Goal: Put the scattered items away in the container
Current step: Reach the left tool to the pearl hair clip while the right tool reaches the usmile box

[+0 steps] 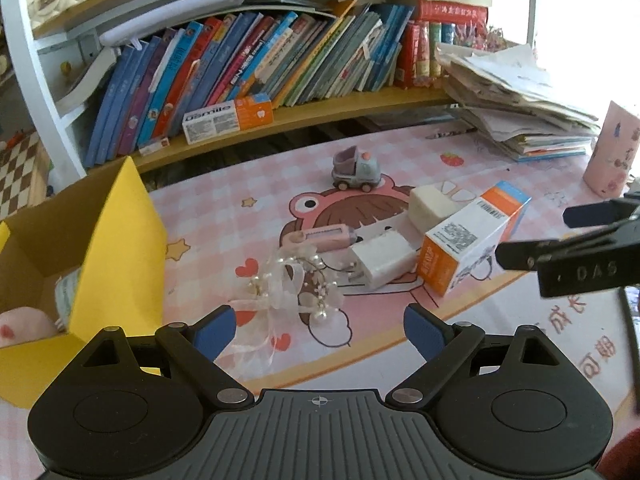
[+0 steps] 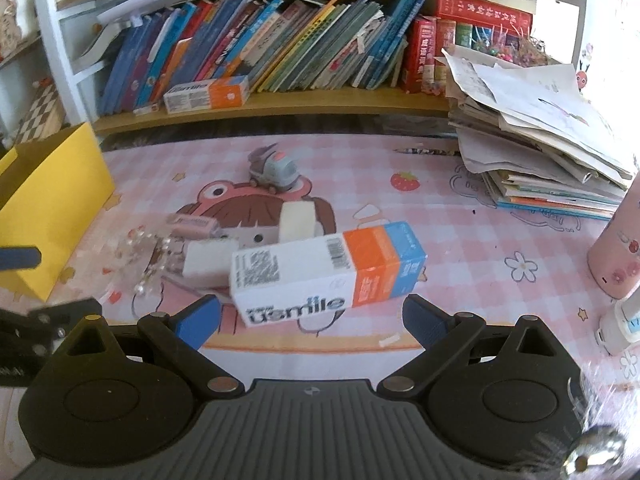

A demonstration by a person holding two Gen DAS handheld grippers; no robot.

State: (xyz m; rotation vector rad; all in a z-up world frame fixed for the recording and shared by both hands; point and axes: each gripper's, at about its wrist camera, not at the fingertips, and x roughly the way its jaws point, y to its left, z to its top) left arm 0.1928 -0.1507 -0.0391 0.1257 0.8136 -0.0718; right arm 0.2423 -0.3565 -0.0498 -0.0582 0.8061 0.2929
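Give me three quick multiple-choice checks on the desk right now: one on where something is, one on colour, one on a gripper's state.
1. Where is the toy car?
A. Inside the yellow box
B. On the desk mat, behind the pile of items
C. On the bookshelf

2. What colour is the open box at the left?
A. Yellow
B. Green
C. Red

3. How does the right gripper stand?
A. Shut on the toothpaste carton
B. Shut with nothing in it
C. Open, nothing between its pads

Answers:
1. B: the car sits on the pink mat, beyond the white blocks and carton.
2. A: its outer walls are bright yellow, with plain cardboard inside.
3. C: the blue pads stand wide apart, and the toothpaste carton lies on the mat ahead of them, ungripped.
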